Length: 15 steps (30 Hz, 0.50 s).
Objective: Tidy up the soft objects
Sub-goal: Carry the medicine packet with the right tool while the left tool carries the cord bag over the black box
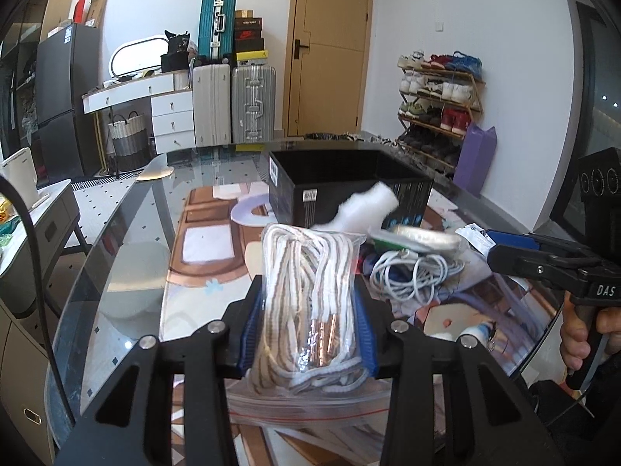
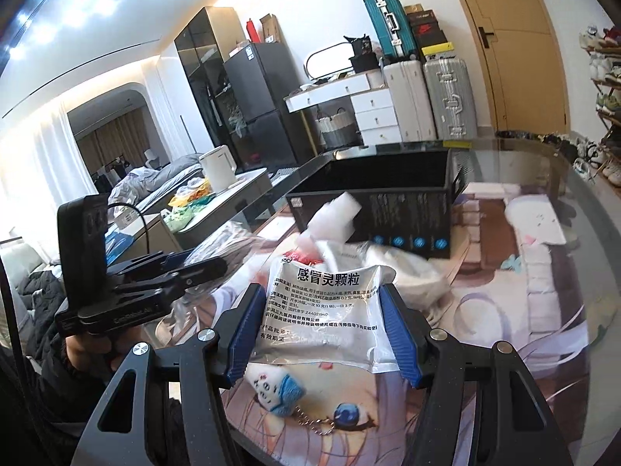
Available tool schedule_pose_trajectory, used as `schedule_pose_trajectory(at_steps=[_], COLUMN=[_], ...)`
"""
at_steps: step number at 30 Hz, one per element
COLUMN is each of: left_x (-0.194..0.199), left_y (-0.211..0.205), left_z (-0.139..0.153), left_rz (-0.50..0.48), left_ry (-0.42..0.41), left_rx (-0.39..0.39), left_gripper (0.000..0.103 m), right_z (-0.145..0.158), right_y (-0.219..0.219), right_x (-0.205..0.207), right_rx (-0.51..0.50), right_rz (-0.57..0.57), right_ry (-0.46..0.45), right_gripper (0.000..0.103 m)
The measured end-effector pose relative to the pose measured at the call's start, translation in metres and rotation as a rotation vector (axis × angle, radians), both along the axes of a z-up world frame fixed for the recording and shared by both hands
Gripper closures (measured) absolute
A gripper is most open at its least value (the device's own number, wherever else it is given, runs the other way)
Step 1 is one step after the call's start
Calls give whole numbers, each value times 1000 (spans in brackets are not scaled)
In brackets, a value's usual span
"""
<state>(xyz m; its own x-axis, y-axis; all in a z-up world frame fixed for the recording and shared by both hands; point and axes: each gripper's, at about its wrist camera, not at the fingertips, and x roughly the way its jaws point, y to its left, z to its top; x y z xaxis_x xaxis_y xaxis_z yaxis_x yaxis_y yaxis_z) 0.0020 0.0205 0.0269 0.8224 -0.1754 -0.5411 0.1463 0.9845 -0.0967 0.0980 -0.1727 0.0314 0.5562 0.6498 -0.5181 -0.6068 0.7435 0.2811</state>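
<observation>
Left hand-held gripper (image 1: 308, 334) clamped narrowly on a clear zip bag of white-and-tan braided cord (image 1: 310, 303), carried above the glass counter (image 1: 128, 256). Right hand-held gripper (image 2: 324, 330) closed at middling width on a silvery foil sachet printed with black characters (image 2: 330, 310), also off the counter. Ahead of both – an open black cardboard box (image 1: 341, 190), apparently empty, with a white foam piece (image 1: 368, 204) in front of it and a tangle of white cable (image 1: 411, 275) lying beside. Carrying step, by the look of it. Next: forward over the box rim, then release – bulky cord bag likely needing clearance.
</observation>
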Motion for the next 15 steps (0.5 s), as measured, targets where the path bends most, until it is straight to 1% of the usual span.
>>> schedule_pose_trajectory(at_steps=[9, 15], left_x=[7, 20], left_y=[-5, -9], left_z=[15, 26], left_rz=[-9, -22], left_ry=[-33, -57], left_rx=[-6, -6], left_gripper=[63, 62], right_z=[25, 37], right_y=[-1, 2], right_x=[12, 23], right_rx=[-26, -34], right_rz=[-31, -49], right_ry=[-63, -84], right_gripper=[42, 42])
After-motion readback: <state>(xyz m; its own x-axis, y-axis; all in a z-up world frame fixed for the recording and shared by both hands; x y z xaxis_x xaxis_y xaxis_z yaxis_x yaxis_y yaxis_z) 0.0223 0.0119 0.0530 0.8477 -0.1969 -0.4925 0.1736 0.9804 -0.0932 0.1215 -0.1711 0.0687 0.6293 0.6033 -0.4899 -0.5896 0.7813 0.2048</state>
